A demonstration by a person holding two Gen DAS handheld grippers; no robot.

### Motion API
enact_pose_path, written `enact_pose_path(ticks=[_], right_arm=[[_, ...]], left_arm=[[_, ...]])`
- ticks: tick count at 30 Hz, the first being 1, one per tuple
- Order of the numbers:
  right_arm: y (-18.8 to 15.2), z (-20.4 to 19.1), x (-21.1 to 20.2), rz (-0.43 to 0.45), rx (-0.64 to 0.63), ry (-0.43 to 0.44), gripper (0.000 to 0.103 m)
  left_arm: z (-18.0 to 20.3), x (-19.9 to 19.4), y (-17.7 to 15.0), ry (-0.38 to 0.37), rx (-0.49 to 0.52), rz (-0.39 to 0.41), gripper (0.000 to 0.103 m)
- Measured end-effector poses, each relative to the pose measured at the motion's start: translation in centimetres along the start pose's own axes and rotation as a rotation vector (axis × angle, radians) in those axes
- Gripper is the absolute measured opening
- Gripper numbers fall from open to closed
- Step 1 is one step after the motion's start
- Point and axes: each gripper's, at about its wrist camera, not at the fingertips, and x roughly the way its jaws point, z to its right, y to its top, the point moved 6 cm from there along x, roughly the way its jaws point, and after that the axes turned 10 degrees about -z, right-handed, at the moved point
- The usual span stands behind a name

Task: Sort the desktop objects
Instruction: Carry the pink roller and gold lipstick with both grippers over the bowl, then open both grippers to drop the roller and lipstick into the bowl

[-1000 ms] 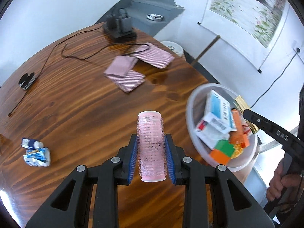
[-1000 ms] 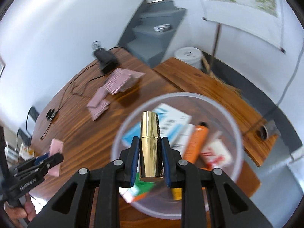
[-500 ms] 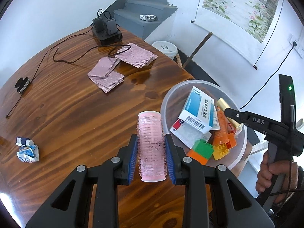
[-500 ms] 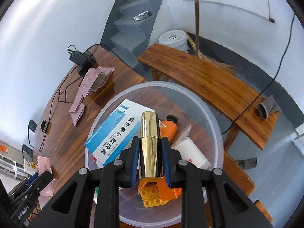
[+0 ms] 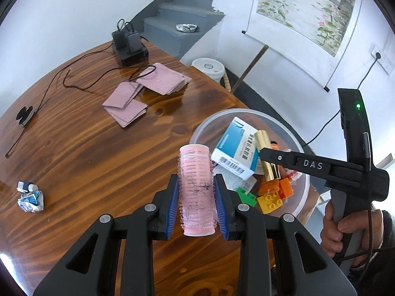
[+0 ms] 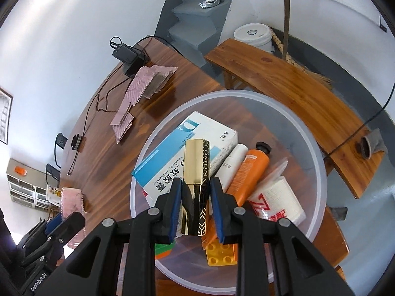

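So, quick rundown using the bowl as the reference point:

Right claw: you've brought it from the bowl's near edge to right over the middle and tipped it down. It's clamped on the gold tube, which now hangs above the white and blue box, though a sliver of daylight shows at the pads, so the grip looks like it's barely starting to ease.

Left claw: squeezed tight on the pink hair roller. You've carried it across the table so it's now just beside the bowl's rim on the table side, not over it yet.

Bowl contents: the box, an orange tube, a white tube, a white packet with red print, plus yellow, orange and green bricks at the near side.

What it means: the gold tube looks ready to drop in, and the roller is queued up right behind it.

Still out: the pink cards and the crumpled blue wrapper, both well away from the bowl on the table.

Heads-up: the gold tube may roll off the box when you let go.
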Motion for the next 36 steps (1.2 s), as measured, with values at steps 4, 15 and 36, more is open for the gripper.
enact_pose_path(ticks=[4, 15, 36], right_arm=[[-0.3, 0.2, -0.5, 0.002, -0.005, 0.012, 0.028], [-0.9, 2.4, -1.4, 0.005, 0.049, 0.033, 0.028], [-0.3, 2.9, -2.0, 0.018, 0.050, 0.022, 0.028]], left_arm=[[1.6, 0.6, 0.2, -0.030, 0.039, -0.013, 0.030], [6.5, 2.5, -0.1, -0.159, 0.144, -0.059, 0.031], [7.6, 4.5, -0.2, -0.233, 0.114, -0.099, 0.058]])
